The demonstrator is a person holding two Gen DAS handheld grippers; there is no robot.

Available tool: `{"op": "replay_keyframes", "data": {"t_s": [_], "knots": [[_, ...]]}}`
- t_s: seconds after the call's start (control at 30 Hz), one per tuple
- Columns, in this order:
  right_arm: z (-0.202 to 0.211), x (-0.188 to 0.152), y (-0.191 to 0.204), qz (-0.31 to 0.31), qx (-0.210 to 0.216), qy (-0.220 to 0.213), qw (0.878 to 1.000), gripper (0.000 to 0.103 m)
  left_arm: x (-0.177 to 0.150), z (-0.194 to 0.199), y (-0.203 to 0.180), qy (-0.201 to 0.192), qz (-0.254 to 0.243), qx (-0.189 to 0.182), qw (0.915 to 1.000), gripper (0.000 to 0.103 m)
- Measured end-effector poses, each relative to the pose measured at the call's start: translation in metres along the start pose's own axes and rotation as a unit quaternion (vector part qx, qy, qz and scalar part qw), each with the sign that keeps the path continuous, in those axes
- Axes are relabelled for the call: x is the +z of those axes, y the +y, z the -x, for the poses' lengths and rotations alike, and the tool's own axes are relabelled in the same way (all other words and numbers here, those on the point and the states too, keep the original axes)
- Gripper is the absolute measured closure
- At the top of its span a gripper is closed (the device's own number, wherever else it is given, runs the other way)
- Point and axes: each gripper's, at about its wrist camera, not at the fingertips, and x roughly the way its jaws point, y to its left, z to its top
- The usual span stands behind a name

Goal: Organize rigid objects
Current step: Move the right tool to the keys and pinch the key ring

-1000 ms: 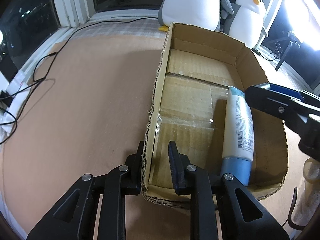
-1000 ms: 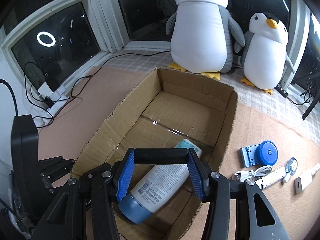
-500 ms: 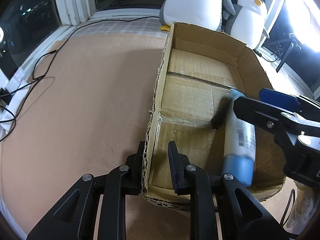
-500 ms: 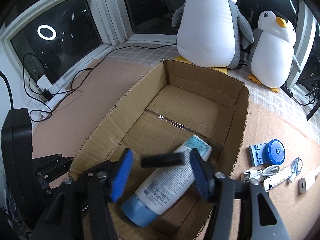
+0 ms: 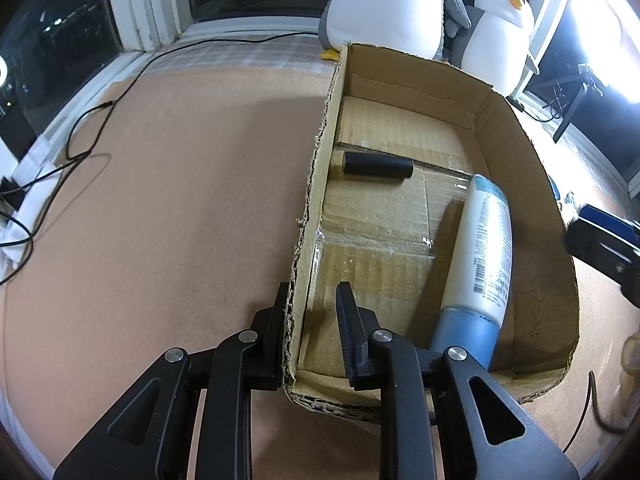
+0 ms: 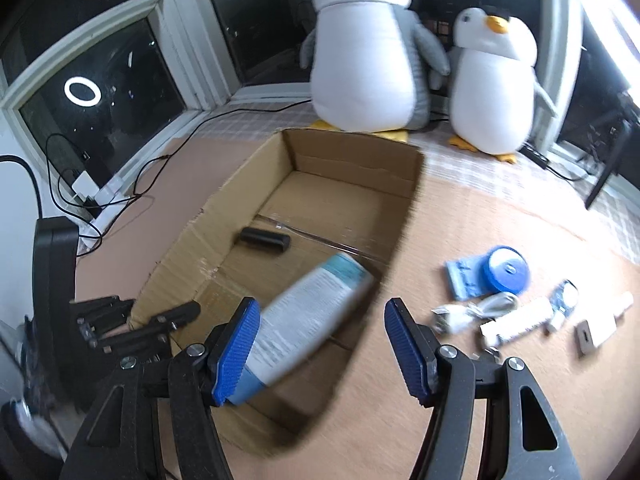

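Left wrist view: the left gripper (image 5: 316, 320) is seen clamped on the near-left wall of the cardboard box (image 5: 320, 168), one finger outside, one inside. Inside the box, a black cylinder (image 5: 378, 165) is laid crosswise near the left wall, w/ a white bottle (image 5: 482, 256) laid lengthwise along the right side, blue cap toward the camera; the two are kept apart. The right gripper (image 5: 604, 244) is glimpsed at the right edge, beyond the box wall. Right wrist view: the right gripper (image 6: 320, 348) is shown released, blue pads spread w/ nothing between them, over the box's near-right corner. A blue round gadget (image 6: 490, 272), white cable (image 6: 476, 310) & small white items are scattered on the table (image 6: 460, 220) at right. Two plush penguins (image 6: 368, 44) are stood behind.
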Motion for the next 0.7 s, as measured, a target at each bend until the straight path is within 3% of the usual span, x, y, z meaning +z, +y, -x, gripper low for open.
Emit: {"op": "replay_keyframes", "data": {"t_s": [0.3, 0.43, 0.7], "knots": [[0.023, -0.036, -0.06, -0.007, -0.017, 0.003, 1.0, 0.043, 0.0, 0.0, -0.001, 0.001, -0.004, 0.003, 1.0, 0.083], [0.019, -0.044, -0.082, -0.008, -0.013, 0.018, 1.0, 0.055, 0.0, -0.001, -0.001, 0.003, -0.004, 0.005, 1.0, 0.083], [-0.006, -0.04, -0.097, 0.024, -0.008, 0.051, 0.998, 0.065, 0.002, -0.003, -0.001, 0.008, -0.005, 0.007, 0.9999, 0.083]]}}
